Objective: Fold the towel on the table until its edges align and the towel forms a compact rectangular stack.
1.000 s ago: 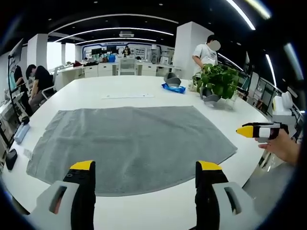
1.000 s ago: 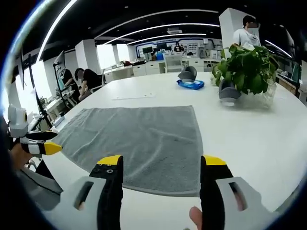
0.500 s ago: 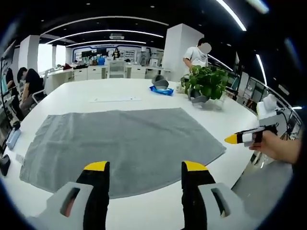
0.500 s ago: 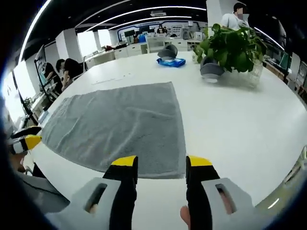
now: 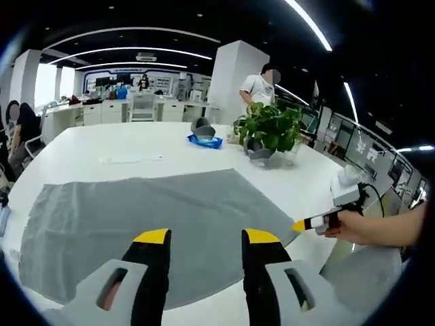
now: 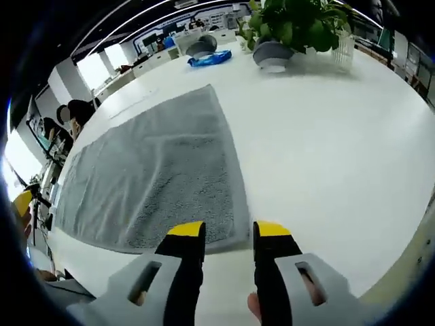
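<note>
The towel (image 5: 156, 210) lying ahead of the left hand-held gripper (image 5: 206, 236) is plain grey, on a white counter (image 6: 326, 136). Both the left and the right hand-held gripper (image 6: 229, 229) have black jaws with yellow tips and light grey bodies. Beyond the towel, past the right hand-held gripper, a green leafy plant (image 6: 299, 20) stands in a grey pot, with a blue packet (image 6: 209, 59) to its left.

Nubby grey terry towel (image 6: 160, 173), glossy white table (image 6: 326, 163)
</note>
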A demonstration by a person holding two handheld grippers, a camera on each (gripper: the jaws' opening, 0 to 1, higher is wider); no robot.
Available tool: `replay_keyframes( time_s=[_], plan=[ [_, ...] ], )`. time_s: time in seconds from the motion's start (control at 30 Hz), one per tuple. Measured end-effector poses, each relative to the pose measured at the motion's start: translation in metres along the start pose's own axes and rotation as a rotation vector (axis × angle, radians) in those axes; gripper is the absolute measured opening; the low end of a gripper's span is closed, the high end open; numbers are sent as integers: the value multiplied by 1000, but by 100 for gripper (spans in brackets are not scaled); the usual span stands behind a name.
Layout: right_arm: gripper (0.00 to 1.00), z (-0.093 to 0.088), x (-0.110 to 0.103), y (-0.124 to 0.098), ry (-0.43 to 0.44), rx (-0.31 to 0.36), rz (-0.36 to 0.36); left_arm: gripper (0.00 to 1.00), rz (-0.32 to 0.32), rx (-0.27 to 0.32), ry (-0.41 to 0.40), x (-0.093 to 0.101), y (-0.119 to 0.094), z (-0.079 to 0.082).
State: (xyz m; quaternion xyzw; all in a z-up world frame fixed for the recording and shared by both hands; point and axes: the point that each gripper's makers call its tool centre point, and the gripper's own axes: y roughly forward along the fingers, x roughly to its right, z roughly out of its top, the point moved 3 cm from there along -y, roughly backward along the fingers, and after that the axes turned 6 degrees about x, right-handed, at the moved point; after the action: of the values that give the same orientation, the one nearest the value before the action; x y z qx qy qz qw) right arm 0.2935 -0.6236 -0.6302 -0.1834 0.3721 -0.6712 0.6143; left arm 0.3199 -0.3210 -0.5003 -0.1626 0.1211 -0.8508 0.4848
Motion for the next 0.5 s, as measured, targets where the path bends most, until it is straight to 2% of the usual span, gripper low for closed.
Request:
replay_keyframes(
  time_s=[0.2, 0.5],
  plan=[
    [21, -3, 0, 2, 12, -2, -10, 42, -43, 3, 62, 4, 23, 19],
    [7, -4, 6, 3, -58, -18, -58, 41, -106, 11, 139, 19, 69, 48]
  ],
)
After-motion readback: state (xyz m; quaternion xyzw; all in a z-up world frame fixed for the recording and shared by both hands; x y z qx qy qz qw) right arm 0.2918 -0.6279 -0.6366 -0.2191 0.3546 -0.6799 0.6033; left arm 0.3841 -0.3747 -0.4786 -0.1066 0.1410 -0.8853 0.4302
